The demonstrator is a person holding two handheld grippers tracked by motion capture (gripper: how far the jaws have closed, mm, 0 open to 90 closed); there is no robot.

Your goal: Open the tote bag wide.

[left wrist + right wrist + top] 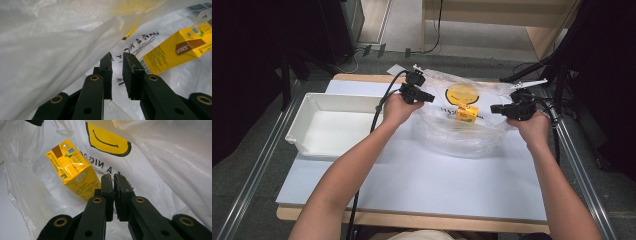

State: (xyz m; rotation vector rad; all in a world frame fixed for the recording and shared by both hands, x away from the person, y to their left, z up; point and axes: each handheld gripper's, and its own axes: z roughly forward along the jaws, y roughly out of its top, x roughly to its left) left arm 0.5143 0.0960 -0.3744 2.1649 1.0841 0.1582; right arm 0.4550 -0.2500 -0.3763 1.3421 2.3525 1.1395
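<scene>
The clear plastic bag (pixel 462 131) carries a yellow smiley face (pixel 108 140) and black lettering, too partial to read. Inside it a yellow carton (pixel 73 169) lies tilted, its small print unreadable, just beyond the right gripper (pixel 113 177), whose jaws are pinched together. The left gripper (pixel 117 56) shows jaws slightly apart; whether they grip film, I can't tell.

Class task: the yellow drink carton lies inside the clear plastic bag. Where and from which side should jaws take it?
Grip the yellow carton across its two long flat sides, near the middle, coming in through the plastic bag's open mouth; it lies tilted on its side.
</scene>
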